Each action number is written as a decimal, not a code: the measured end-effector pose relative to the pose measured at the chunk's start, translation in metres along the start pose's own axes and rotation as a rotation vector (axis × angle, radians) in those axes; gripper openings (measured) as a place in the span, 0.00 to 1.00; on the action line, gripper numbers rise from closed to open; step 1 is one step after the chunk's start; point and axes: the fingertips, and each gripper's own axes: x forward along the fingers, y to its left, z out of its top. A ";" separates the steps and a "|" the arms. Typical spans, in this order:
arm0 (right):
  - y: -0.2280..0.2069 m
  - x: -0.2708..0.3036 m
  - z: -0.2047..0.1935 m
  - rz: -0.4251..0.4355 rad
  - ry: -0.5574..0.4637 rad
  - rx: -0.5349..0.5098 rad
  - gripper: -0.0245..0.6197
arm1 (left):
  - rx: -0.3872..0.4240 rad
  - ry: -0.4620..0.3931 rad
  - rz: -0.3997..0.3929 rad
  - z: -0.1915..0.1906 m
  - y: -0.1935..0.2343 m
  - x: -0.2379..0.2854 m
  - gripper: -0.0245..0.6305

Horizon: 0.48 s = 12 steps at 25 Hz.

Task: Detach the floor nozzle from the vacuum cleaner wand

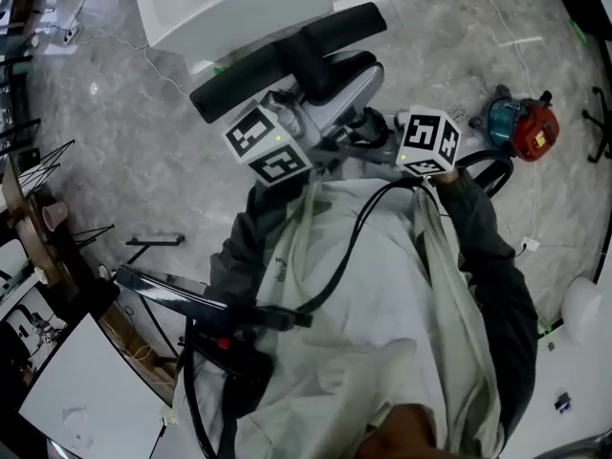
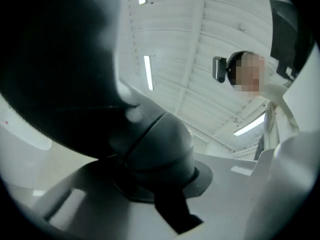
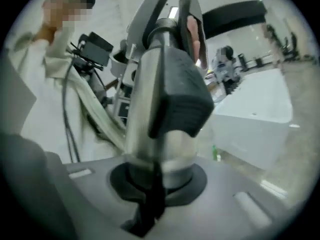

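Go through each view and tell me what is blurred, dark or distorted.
Head view: evenly lit, sharp, bent at the edges by the wide lens. Left gripper view: the floor nozzle looms close, dark and out of focus; a ceiling light strip glares. Right gripper view: the wand is smeared by motion blur.

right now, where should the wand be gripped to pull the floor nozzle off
On the round silver wand tube just below its dark block, with jaws squeezing across it from the sides. The tube is smooth and even there, and the block, likely the release, stays uncovered. The right tool clamps that spot.
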 end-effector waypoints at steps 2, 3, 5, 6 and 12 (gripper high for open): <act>-0.024 0.000 -0.008 -0.308 -0.016 0.013 0.09 | 0.005 0.047 0.103 -0.011 0.011 0.002 0.15; -0.036 -0.004 -0.012 -0.465 -0.020 0.018 0.09 | 0.008 0.066 0.148 -0.016 0.015 0.004 0.15; -0.053 -0.014 -0.015 -0.709 -0.021 0.018 0.09 | 0.018 0.083 0.207 -0.022 0.020 0.007 0.14; -0.057 -0.017 -0.015 -0.771 -0.026 0.012 0.09 | 0.028 0.086 0.209 -0.022 0.018 0.008 0.14; 0.003 -0.009 -0.014 -0.291 -0.079 -0.109 0.10 | 0.089 0.062 -0.304 -0.017 -0.064 0.002 0.15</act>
